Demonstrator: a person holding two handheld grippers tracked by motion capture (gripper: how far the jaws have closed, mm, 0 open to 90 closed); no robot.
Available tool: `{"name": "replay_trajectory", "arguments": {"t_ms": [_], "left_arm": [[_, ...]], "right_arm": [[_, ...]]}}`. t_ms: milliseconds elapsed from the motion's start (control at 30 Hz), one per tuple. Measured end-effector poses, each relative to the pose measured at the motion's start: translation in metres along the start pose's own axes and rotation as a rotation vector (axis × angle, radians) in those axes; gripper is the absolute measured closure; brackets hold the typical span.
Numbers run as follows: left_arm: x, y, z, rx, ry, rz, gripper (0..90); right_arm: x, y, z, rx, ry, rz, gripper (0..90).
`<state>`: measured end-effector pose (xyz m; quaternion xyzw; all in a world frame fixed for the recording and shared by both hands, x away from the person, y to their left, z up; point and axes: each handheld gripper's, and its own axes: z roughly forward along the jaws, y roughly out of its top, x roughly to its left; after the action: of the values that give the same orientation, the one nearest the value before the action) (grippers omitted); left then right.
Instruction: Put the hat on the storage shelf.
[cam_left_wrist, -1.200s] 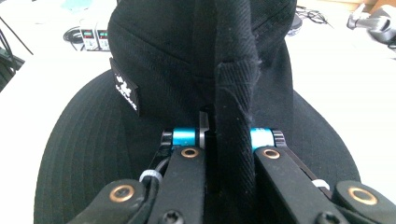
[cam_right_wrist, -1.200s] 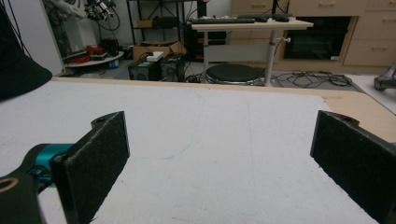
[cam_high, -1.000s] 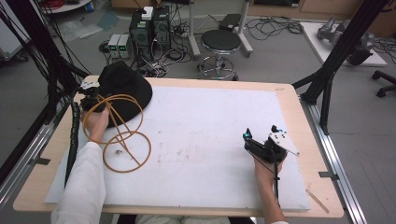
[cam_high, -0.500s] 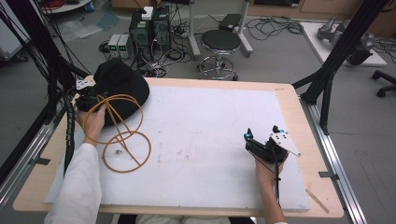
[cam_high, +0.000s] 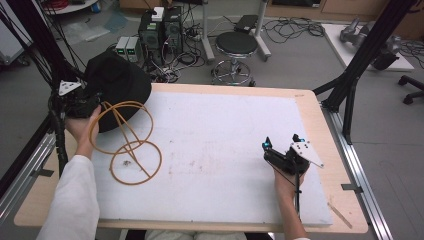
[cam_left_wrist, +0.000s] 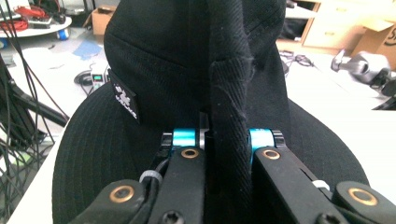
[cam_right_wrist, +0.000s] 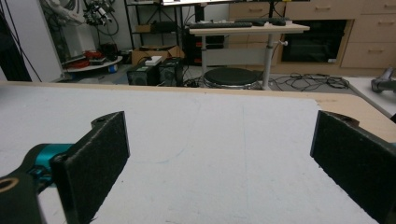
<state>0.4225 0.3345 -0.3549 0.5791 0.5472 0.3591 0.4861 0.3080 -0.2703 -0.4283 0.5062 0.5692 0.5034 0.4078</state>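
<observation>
Room: a workshop with a grey floor, loose cables, two computer towers (cam_high: 161, 27), one round black stool (cam_high: 236, 44) and black frame struts at both sides; the right gripper view shows wooden cabinets and a desk farther back.
Table: one pale wooden top (cam_high: 325, 125), rectangular with rounded corners, edged by metal rails.
Mat: one white, matte sheet (cam_high: 220, 145) covering most of the table, faintly scuffed and marked.
Hat: one black woven fabric hat (cam_high: 117, 85) with a wide brim and a small sewn label (cam_left_wrist: 125, 99), raised at the table's far left corner, partly past the edge.
Hoops: a tan, thin frame of rings (cam_high: 127, 142), at least two joined by a straight strut, one lying flat on the mat, one tilted against the hat.
Left gripper: (cam_left_wrist: 223, 140) held in the left hand (cam_high: 84, 127) at the far left; its jaws are clenched on a fold of the hat's fabric.
Right gripper: (cam_high: 281, 146) held in the right hand (cam_high: 286, 180), low over the mat's near right part; its jaws, faced with rough black foam, stand wide apart with nothing between them.
</observation>
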Motion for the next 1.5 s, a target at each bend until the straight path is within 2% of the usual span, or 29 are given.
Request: {"name": "replay_trajectory", "arguments": {"t_ms": [367,600,900,1033,1100,1367,1500], "left_arm": [[0.006,0.009,-0.018,-0.06,-0.005,-0.017,88.6],[0.009,0.017,-0.036,-0.129,-0.026,-0.027,88.6],[0.01,0.024,-0.052,-0.181,-0.046,-0.027,88.6],[0.01,0.03,-0.062,-0.223,-0.05,-0.027,88.6],[0.011,0.031,-0.064,-0.228,-0.053,-0.029,88.6],[0.008,0.044,-0.084,-0.293,-0.074,-0.002,88.6],[0.009,0.048,-0.095,-0.33,-0.078,-0.008,88.6]], "right_arm": [[0.001,0.0,0.0,0.004,0.003,-0.002,3.5],[0.002,0.0,0.0,0.005,0.007,-0.01,3.5],[0.003,0.0,0.0,0.003,0.016,-0.005,3.5],[0.003,0.0,0.0,0.003,0.02,-0.009,3.5],[0.003,0.0,0.0,0.003,0.021,-0.01,3.6],[0.005,-0.001,0.001,0.002,0.029,-0.022,3.5],[0.006,-0.001,0.001,0.01,0.034,-0.018,3.5]]}}
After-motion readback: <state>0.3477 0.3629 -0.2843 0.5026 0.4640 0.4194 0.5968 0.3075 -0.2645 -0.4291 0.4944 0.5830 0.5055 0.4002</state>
